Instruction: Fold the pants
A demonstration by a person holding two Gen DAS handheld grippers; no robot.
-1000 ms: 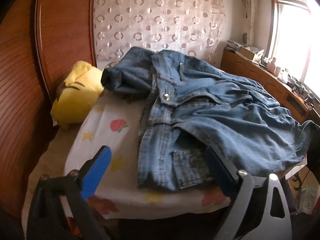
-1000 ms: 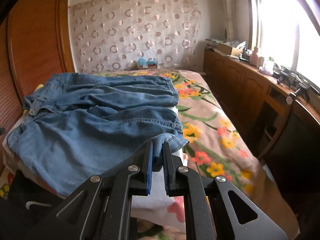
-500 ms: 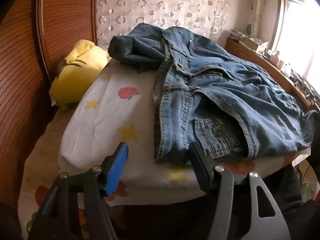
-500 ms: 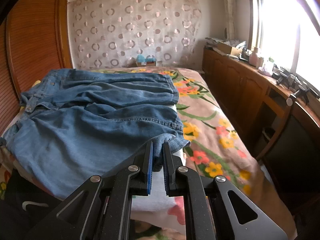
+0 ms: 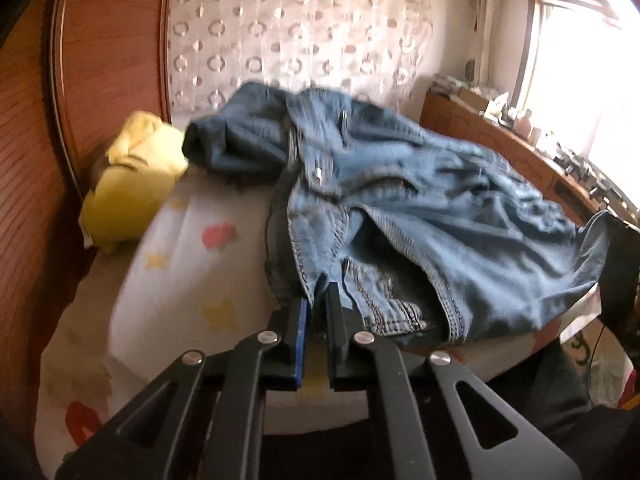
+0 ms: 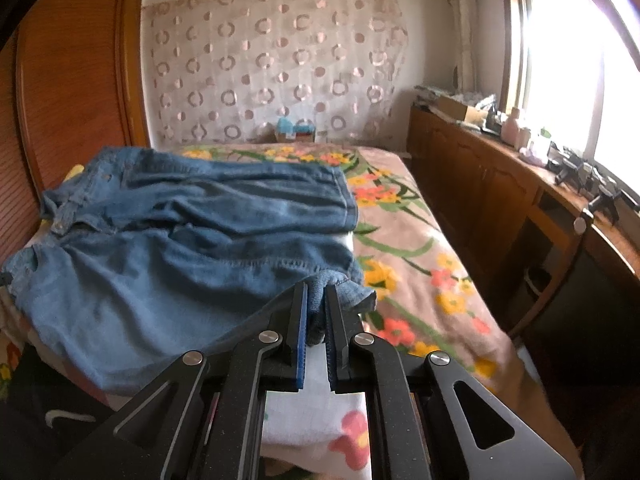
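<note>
Blue denim pants [image 5: 440, 208] lie crumpled across the bed, waistband and button toward the left wrist view. My left gripper [image 5: 318, 292] sits at the near waistband corner beside the back pocket, its jaws closing, with denim pinched between the blue pads. In the right wrist view the pants [image 6: 180, 248] spread flat, legs toward the right. There my right gripper [image 6: 316, 292] is shut on the near leg hem, a bunch of cloth between its pads.
A yellow pillow [image 5: 132, 184] rests against the wooden headboard [image 5: 100, 60] at the left. Under the pants lies a white fruit-print sheet [image 5: 192, 264]; a floral blanket [image 6: 420, 272] covers the rest. A wooden cabinet [image 6: 500, 184] with clutter runs under the window.
The left gripper's jaws went from wide apart to shut on the waistband corner, after shifting along the bed edge. The right gripper kept its hold on the hem and stayed put.
</note>
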